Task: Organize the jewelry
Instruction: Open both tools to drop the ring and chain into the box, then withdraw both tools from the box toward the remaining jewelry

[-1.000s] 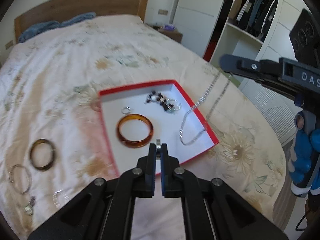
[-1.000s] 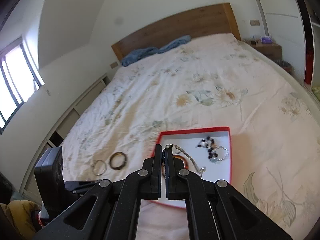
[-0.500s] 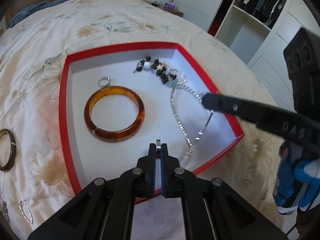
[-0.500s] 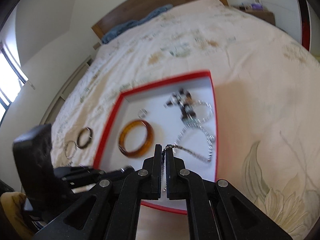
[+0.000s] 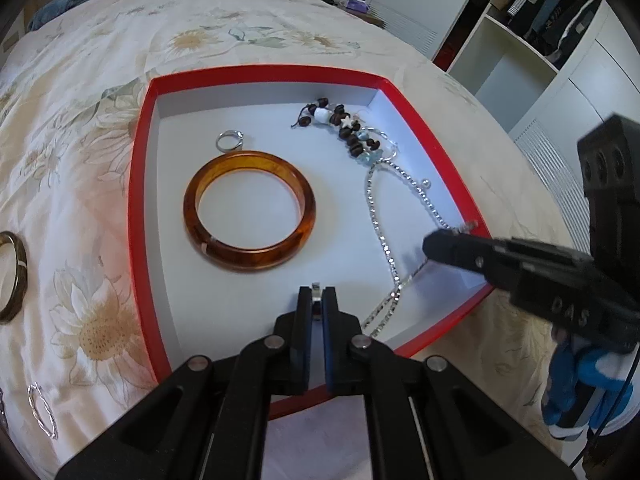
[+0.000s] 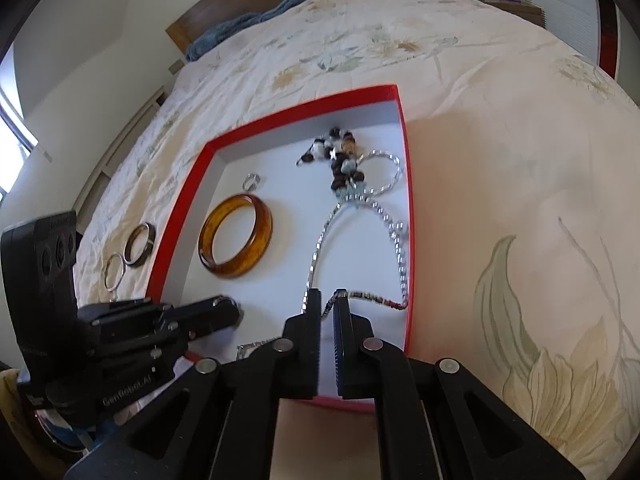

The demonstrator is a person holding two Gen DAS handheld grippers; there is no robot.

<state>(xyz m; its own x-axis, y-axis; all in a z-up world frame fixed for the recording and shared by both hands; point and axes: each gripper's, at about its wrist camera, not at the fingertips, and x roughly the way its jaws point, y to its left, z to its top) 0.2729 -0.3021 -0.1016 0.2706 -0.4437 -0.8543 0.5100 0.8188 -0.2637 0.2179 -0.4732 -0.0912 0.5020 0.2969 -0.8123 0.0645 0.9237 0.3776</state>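
A red-rimmed box (image 5: 138,184) with a white floor lies on the bed; it also shows in the right wrist view (image 6: 408,184). It holds an amber bangle (image 5: 249,209), a small silver ring (image 5: 229,139), a dark beaded bracelet (image 5: 344,130) and a long silver chain (image 5: 376,216). My left gripper (image 5: 317,297) is shut on one end of the chain above the box's near edge. My right gripper (image 6: 329,300) hangs low over the box's right side with its fingers slightly apart; the chain (image 6: 316,252) passes between them.
On the floral bedspread left of the box lie a dark bangle (image 6: 139,245), a thin silver bangle (image 6: 113,271) and a twisted silver hoop (image 5: 42,410). A wardrobe with open shelves (image 5: 532,20) stands to the right of the bed.
Both grippers came down towards the box with the chain. The chain, which hung in the air, now lies mostly on the box floor. My right fingers have parted slightly.
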